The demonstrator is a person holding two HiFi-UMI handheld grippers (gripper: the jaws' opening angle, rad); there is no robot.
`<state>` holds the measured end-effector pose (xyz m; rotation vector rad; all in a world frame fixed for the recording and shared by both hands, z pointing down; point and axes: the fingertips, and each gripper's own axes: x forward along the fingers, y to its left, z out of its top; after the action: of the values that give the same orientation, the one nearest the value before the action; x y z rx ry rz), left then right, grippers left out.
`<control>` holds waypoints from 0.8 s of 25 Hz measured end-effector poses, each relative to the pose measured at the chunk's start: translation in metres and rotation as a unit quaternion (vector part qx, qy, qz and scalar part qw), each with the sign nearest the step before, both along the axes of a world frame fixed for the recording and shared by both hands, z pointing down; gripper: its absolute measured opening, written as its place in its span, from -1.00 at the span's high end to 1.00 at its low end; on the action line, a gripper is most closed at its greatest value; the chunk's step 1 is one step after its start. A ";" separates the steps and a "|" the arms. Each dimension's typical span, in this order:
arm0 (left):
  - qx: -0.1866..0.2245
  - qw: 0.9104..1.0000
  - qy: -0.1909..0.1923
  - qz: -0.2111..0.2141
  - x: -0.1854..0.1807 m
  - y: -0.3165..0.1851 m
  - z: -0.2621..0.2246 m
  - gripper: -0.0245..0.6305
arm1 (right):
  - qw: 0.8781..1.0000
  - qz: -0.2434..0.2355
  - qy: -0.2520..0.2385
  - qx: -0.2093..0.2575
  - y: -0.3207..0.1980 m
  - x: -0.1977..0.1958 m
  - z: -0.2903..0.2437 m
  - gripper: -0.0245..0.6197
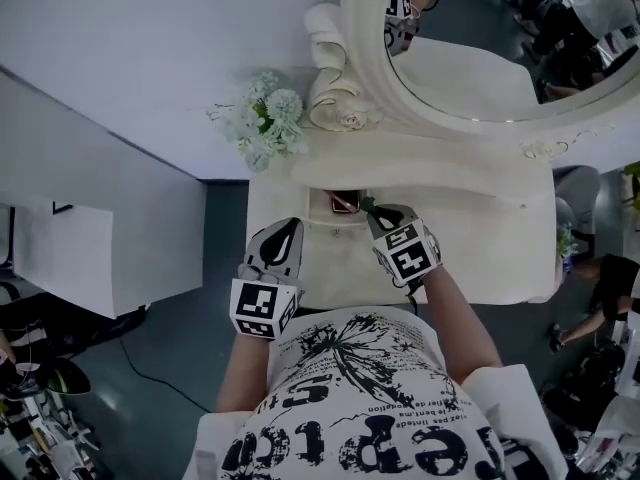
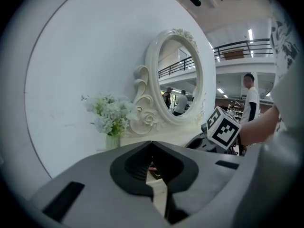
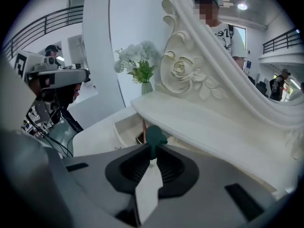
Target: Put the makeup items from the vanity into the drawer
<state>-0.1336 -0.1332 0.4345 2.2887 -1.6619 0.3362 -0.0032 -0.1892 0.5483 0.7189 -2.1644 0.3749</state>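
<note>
The white vanity's drawer (image 1: 335, 268) stands pulled out towards me. A small dark compact (image 1: 345, 202) lies at its back, and in the right gripper view a thin reddish stick (image 3: 143, 126) leans inside the drawer (image 3: 124, 127). My right gripper (image 1: 373, 209) hovers over the drawer's back right corner, shut on a small dark green makeup item (image 3: 155, 137) that pokes out past the fingertips. Over the drawer's left side my left gripper (image 1: 289, 227) is shut with nothing between its jaws (image 2: 152, 142).
A vase of pale flowers (image 1: 265, 118) stands at the vanity's back left, beside the oval mirror (image 1: 480, 48) with its carved frame. The vanity's upper shelf (image 3: 204, 127) overhangs the drawer's back. Other people stand in the room beyond.
</note>
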 end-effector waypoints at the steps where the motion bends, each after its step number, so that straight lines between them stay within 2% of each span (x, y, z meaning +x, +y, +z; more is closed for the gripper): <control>1: 0.000 1.000 -0.001 -0.005 -0.008 0.001 0.000 0.87 | 1.000 -0.007 -0.001 0.000 0.000 -0.011 0.000 0.76; 5: -0.002 1.000 -0.001 -0.022 -0.038 0.007 0.000 0.86 | 1.000 -0.027 0.004 -0.004 0.001 -0.044 0.002 0.76; 10: -0.004 0.999 0.000 -0.036 -0.062 0.012 0.002 0.86 | 0.999 -0.037 0.007 -0.023 0.005 -0.067 0.009 0.75; 11: -0.004 0.999 0.000 -0.036 -0.065 0.012 0.002 0.86 | 0.999 -0.034 0.008 -0.024 0.005 -0.069 0.010 0.72; 14: -0.003 0.999 0.002 -0.034 -0.071 0.011 0.002 0.86 | 1.000 -0.014 0.010 -0.015 0.001 -0.071 0.011 0.38; 20: 0.007 1.000 0.006 -0.016 -0.069 0.006 0.003 0.87 | 1.000 0.021 0.008 -0.009 -0.007 -0.060 0.008 0.30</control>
<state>-0.2027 -0.1275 0.4371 2.2678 -1.6977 0.3052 -0.0633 -0.1961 0.5565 0.7560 -2.1310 0.4085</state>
